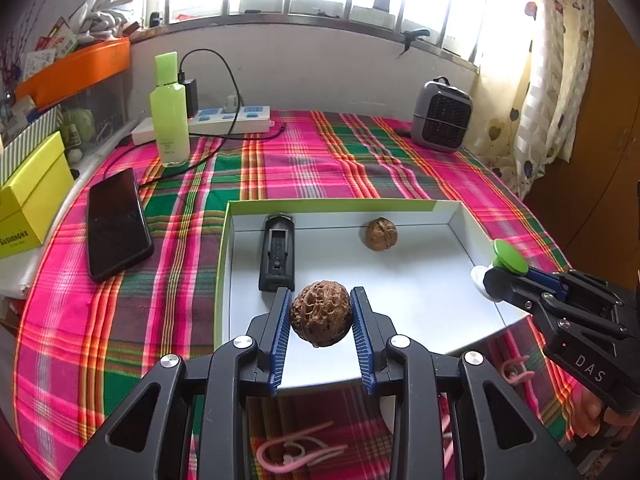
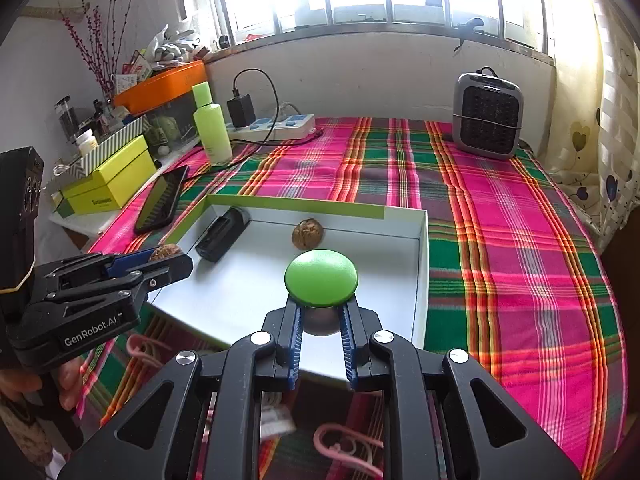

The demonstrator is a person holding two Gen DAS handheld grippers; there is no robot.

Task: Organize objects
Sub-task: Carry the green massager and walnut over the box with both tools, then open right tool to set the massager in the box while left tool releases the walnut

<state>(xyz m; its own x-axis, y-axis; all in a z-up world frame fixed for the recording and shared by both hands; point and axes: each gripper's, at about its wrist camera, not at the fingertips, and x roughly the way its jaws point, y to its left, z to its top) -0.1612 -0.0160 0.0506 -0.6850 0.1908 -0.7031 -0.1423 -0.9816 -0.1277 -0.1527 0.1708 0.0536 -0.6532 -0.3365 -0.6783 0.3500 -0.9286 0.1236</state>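
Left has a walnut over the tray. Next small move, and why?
Probably lower the left gripper a little and open it. Its jaws clamp the walnut above bare tray floor, with the second walnut and the black holder already inside. The right gripper, holding the green-capped item, is off to the side.

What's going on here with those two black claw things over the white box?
A person is tidying small items into a shallow white box on a plaid-covered table, using a handheld gripper in each hand. The left gripper is clamped on a walnut held over the box. The right gripper grips a green-capped object near the box's edge. A second walnut and a black charger-like device lie in the box.
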